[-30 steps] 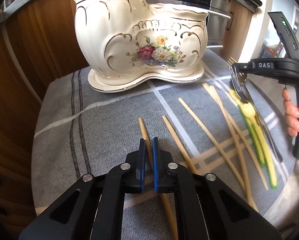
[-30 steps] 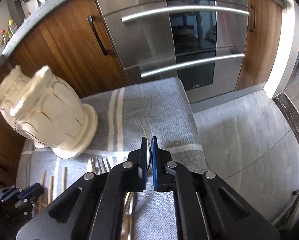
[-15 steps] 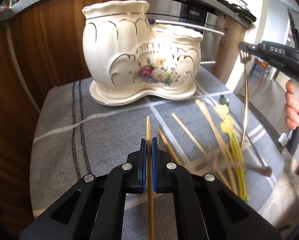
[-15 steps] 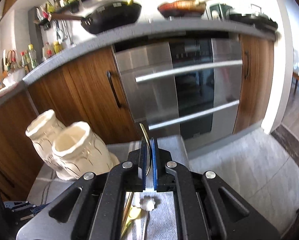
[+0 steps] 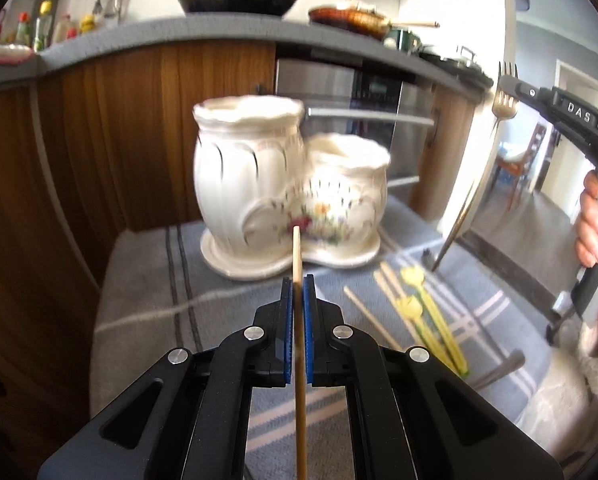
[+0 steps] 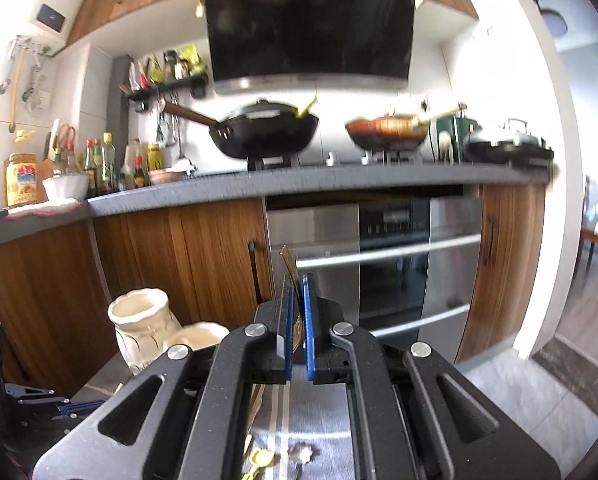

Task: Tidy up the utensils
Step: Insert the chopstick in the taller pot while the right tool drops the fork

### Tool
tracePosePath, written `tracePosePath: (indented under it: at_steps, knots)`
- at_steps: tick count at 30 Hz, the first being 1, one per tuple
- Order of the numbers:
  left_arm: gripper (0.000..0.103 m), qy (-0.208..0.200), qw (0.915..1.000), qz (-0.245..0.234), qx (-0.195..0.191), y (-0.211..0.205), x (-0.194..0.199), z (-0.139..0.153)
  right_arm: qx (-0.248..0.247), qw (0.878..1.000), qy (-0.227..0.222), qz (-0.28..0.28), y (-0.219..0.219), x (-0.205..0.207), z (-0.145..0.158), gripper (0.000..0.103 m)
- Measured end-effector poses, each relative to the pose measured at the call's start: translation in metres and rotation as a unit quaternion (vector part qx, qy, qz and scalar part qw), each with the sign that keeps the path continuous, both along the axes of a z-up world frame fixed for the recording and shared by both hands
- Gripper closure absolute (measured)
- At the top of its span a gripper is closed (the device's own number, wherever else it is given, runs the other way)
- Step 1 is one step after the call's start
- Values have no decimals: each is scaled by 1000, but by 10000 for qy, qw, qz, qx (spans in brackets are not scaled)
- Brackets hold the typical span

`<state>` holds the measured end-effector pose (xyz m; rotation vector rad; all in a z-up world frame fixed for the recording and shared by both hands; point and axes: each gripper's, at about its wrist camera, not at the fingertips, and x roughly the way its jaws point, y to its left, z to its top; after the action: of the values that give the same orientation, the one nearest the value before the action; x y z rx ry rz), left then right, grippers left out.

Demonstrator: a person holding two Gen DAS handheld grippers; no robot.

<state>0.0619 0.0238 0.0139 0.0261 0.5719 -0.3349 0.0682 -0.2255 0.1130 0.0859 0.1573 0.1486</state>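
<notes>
Left claw (image 5: 298, 280) clamped on a wooden chopstick (image 5: 298, 256), stick runs upright between the blue pads, tip poking past them in front of the ceramic holder (image 5: 287, 192). Holder is cream, two-pot, floral, sits toward the far edge of the bench (image 5: 139, 300), which has a grey striped cloth over it. Right claw (image 6: 298, 280) clamped on a gold fork (image 6: 290, 268); in the left view the fork (image 5: 503, 98) hangs tines-up, handle slanting down, its end above the bench's right side, lifted clear. Loose chopsticks (image 5: 373, 318) and yellow-handled utensils (image 5: 431, 316) lie flat on the cloth, right of the holder, near the bench's right edge. A grey handle near the right front corner is blurred. Right hand (image 5: 593, 224) grips the right tool. From the right view the holder (image 6: 143, 332) is low left, both mouths open.
</notes>
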Motion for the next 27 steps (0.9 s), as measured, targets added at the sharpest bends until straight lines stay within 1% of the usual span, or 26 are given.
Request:
tracePosePath:
  at_steps: [2,4,8,11,16,20,24,27]
  knots:
    - [98,-178,9998,-15,-113,3,-3,7,-46,9999,-151,21,3,-5,8,99]
    - [98,-418,9990,-13,-134,4,-7,17,-85,9996,-250,85,6,-8,17,99]
    - [98,-815,9965,-10,-185,7,-11,39,-73,9990,-388,204,14,-12,32,99]
    - [97,-1076,9937,0,-304,9,-14,56,-45,9985,-472,259,19,-12,40,99]
    - [98,-1534,9870,-32,-484,14,-16,91,5,9977,-620,276,28,-9,51,99]
    - [98,-1766,9818,-85,-687,15,-9,115,32,9973,-678,277,34,0,60,99]
    - [98,-2005,9751,-82,-940,21,6,144,18,9971,-724,220,40,13,68,99]
    - [98,-2179,9703,-87,-1045,22,17,163,26,9971,-745,178,44,22,72,99]
